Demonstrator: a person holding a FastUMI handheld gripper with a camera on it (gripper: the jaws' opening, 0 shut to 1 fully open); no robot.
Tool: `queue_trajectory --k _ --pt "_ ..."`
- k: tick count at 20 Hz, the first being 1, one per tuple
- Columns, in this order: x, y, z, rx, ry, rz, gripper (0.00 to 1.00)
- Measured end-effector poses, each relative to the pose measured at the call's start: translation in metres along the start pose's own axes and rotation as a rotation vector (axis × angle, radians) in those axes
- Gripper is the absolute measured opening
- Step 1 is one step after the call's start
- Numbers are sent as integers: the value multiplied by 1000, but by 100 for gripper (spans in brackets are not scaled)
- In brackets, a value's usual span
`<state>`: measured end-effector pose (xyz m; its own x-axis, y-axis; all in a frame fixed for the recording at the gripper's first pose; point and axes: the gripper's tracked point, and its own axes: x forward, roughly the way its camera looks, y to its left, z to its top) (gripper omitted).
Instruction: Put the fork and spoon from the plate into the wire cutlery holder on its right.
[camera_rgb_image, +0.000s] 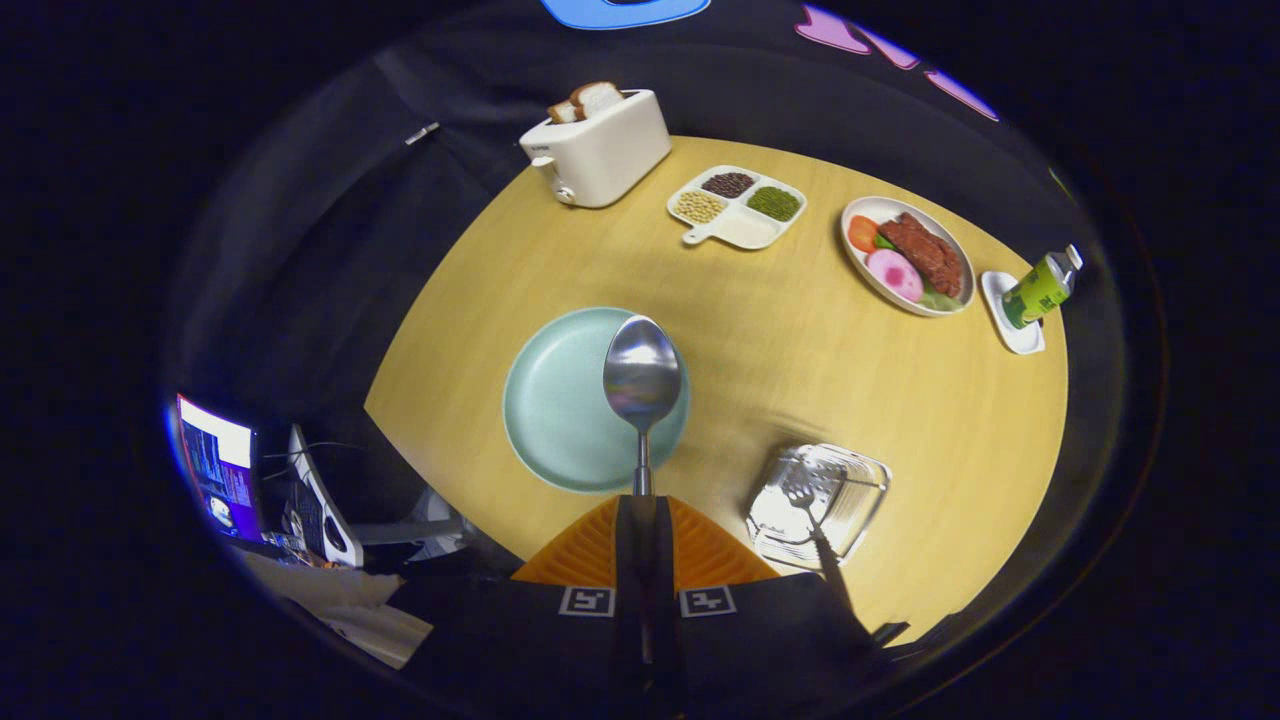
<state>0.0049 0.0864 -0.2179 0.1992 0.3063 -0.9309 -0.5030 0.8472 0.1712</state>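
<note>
My gripper (641, 500) is shut on the handle of a metal spoon (641, 380), which sticks out ahead of the fingers with its bowl raised over the pale green plate (555, 410). The plate lies on the wooden table with nothing else on it. To the right of the plate stands the wire cutlery holder (820, 500). A fork (805, 505) stands in it, tines up.
Farther back on the round table (800, 350) are a white toaster (598, 148) with bread, a divided dish of beans (738, 205), a plate of food (907, 255) and a green bottle (1040, 288) on a small white coaster. A laptop (225, 465) sits off the table's near left.
</note>
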Motion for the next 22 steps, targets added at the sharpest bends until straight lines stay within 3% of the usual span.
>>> queue_trajectory --k 3,8,15,22 --pt "-23 -41 -22 37 66 -52 9" --pt "-35 -75 -60 56 221 -66 9" --pt "-14 -73 -78 108 416 1 9" --pt "1 -74 -71 123 441 3 9"
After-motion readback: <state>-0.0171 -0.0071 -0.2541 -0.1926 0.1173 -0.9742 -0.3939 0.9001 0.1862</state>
